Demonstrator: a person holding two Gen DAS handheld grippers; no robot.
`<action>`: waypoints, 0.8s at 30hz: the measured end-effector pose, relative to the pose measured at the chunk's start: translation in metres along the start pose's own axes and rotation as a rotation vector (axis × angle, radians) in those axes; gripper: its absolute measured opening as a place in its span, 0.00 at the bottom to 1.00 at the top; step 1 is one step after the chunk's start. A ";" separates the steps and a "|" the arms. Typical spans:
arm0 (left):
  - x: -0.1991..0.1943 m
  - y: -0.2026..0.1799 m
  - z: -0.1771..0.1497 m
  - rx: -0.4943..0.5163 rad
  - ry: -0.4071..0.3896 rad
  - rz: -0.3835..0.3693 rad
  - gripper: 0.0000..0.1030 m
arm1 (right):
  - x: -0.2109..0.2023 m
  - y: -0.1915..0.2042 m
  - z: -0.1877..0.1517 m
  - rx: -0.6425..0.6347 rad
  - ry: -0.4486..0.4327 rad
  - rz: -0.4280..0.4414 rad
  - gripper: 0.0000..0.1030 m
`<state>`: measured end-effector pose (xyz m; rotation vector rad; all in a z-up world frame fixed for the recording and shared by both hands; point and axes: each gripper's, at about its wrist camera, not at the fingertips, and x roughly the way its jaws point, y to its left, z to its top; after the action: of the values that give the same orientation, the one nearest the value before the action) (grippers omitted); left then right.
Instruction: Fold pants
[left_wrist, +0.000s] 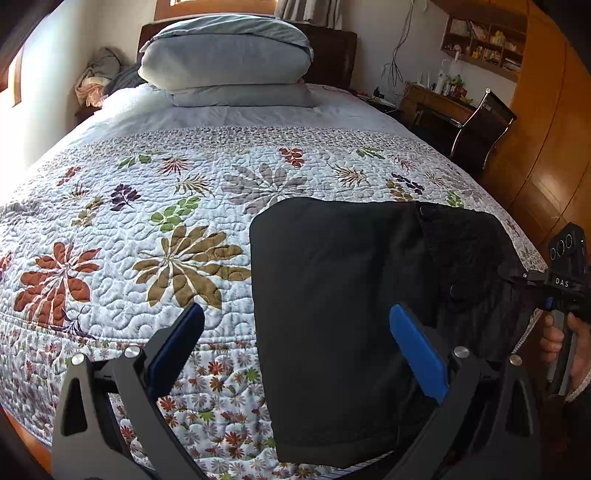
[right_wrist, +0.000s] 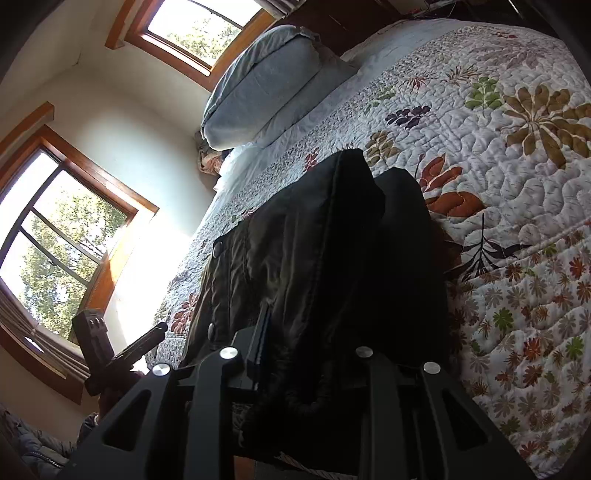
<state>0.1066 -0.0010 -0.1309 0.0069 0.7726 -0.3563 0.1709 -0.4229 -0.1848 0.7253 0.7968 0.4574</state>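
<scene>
- Pants (left_wrist: 332, 314), black and folded into a thick rectangle, lie on the quilt (left_wrist: 147, 229) at the foot of our bed, their lower edge hanging over it.
- We see a fuzzy lining and snap buttons on the right part.
- Our left tool (left_wrist: 295, 347) is spread wide, gripping nothing, one blue pad above the fabric.
- Our right tool (right_wrist: 295, 354) is clamped on the pants' edge.

My left view faces the headboard from the bed's (left_wrist: 155, 206) foot; my right view, tilted and close, shares the bed.
</scene>
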 end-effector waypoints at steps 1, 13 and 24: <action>-0.003 -0.004 0.001 0.016 -0.025 0.021 0.97 | 0.000 -0.002 -0.001 -0.001 -0.001 0.000 0.26; -0.030 -0.019 0.011 0.061 -0.181 0.018 0.97 | -0.016 0.008 0.000 -0.037 -0.009 -0.054 0.50; -0.019 0.013 -0.004 -0.064 -0.084 0.041 0.97 | -0.030 0.016 -0.016 -0.017 -0.020 -0.109 0.64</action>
<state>0.0952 0.0173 -0.1226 -0.0519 0.6992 -0.2908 0.1380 -0.4240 -0.1664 0.6663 0.8085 0.3572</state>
